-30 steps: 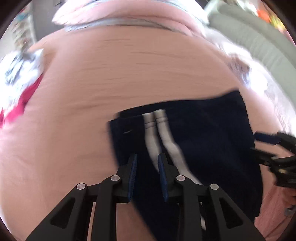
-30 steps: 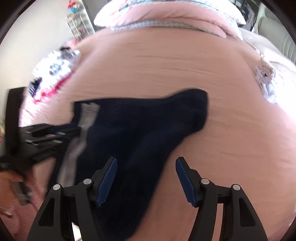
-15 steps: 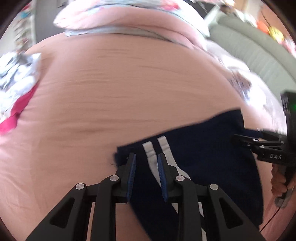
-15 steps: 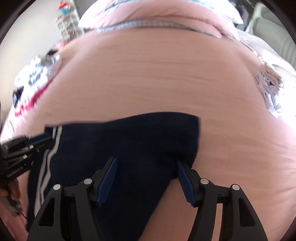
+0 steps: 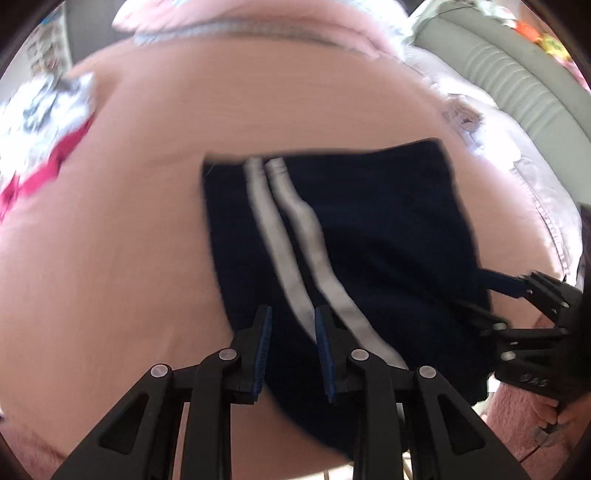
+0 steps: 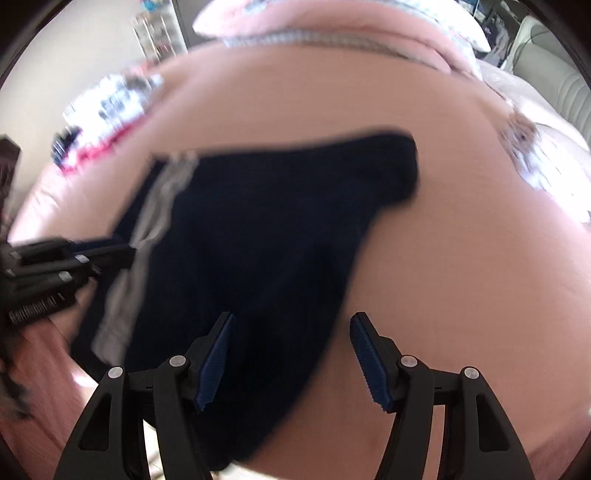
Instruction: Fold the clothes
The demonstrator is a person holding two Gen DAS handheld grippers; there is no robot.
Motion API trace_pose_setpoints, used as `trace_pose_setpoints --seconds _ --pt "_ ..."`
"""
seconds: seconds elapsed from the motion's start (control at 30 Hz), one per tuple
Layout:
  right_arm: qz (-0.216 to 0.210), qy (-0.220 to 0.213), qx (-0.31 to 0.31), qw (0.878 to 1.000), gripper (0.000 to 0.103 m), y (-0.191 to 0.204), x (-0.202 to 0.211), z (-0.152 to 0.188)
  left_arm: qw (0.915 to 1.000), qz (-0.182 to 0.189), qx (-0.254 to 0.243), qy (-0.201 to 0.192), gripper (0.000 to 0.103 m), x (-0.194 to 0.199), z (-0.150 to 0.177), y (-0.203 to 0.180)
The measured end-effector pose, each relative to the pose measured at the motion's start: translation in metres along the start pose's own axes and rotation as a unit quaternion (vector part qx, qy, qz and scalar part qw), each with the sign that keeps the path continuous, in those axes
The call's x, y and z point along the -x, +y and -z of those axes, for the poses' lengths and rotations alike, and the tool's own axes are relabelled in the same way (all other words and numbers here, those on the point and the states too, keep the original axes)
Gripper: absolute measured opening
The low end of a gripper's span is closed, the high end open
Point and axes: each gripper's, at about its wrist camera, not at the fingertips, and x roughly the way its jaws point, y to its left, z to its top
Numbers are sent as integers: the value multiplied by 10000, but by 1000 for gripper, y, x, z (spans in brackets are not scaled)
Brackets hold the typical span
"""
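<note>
I take the navy shorts [image 5: 369,236] as my landmark: a dark garment with two pale grey side stripes [image 5: 291,236], lying spread on the pink bedsheet [image 5: 122,236]. From the left wrist camera the stripes run from the far hem of the shorts back toward my left gripper [image 5: 291,325]. Its jaws stand a narrow gap apart, one on each side of the stripes, with the fabric showing between the blue pads [image 5: 263,347]; I cannot tell whether the pads press the cloth or only sit over it

My right gripper [image 6: 291,354] is wide open above the near edge of the shorts [image 6: 266,236]. Its left finger overlaps the dark fabric; its right finger is over bare sheet, just beside the curved edge of the garment. Nothing is held between them

In the left view the right gripper [image 5: 495,295] comes in at the right edge of the shorts, its tips at the fabric border. In the right view the left gripper [image 6: 107,251] sits at the striped side of the shorts, tips touching the stripes [image 6: 147,236]

Both views are motion-blurred, so cloth edges are soft

Beyond the shorts, at the head of the bed, a pink pillow [image 6: 332,18]. Left of the shorts, well apart, a crumpled white, black and red garment [image 5: 40,125]. Right of the shorts, a pale rumpled cloth [image 6: 532,155], and past it in the left view a grey-green ribbed sofa [image 5: 517,77]
</note>
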Motion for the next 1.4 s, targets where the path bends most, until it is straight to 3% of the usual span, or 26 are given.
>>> trace_pose_setpoints --seconds 0.03,0.13,0.23,0.3,0.37,0.47,0.57,0.67,0.73,0.83,0.9,0.97,1.07,1.17,1.23,1.3,1.33,1.4 --pt "-69 -26 -133 9999 63 -9 4 6 9998 13 181 -47 21 5 1 5" --pt "-216 -21 -610 9979 64 -30 15 20 9980 -497 225 -311 22 17 -1 5" --pt "-341 -158 -746 9965 64 -35 26 34 9977 320 279 -525 22 34 9 1" --pt "-358 -53 -613 9975 64 -30 25 42 9970 548 237 -499 24 36 17 -8" --pt "-234 35 -516 9984 64 -21 15 36 9991 307 31 -277 24 25 25 -28" --pt "-241 -83 -595 9979 64 -20 18 33 9997 -175 99 110 24 7 28 -26" --pt "-83 -293 -633 9975 64 -26 26 30 9991 205 264 -278 24 24 29 -20" --pt "66 -322 -486 9983 64 -29 26 18 9969 538 55 -573 25 33 25 -26" --pt "27 -329 -305 9990 64 -17 18 2 9981 495 -123 -349 25 26 30 -28" --pt "77 -167 137 9997 64 -2 10 -2 9992 17 -242 330 25 10 40 -24" --pt "110 -43 199 9997 64 1 -1 -4 9990 12 -172 411 25 22 37 -21" --pt "-128 -155 -171 9997 64 -16 7 -9 9992 -85 -265 294 26 30 24 -23" --pt "-120 -386 -184 9990 64 -23 16 -22 9985 309 -428 -142 27 37 5 -26" --pt "-150 -341 142 9992 64 -5 5 -29 9951 559 -784 -244 29 17 -14 -39" --pt "-216 -261 336 9989 64 9 -8 -33 9938 421 -1025 121 29 -2 -16 -53" --pt "143 -147 407 9990 64 9 -20 -30 9922 142 -1145 475 32 -3 -11 -54" --pt "265 -111 337 9990 64 3 -23 -28 9924 137 -1132 463 33 3 -7 -51" --pt "92 -147 -204 9996 64 -24 -19 -24 9932 74 -1031 534 43 15 -1 -41"
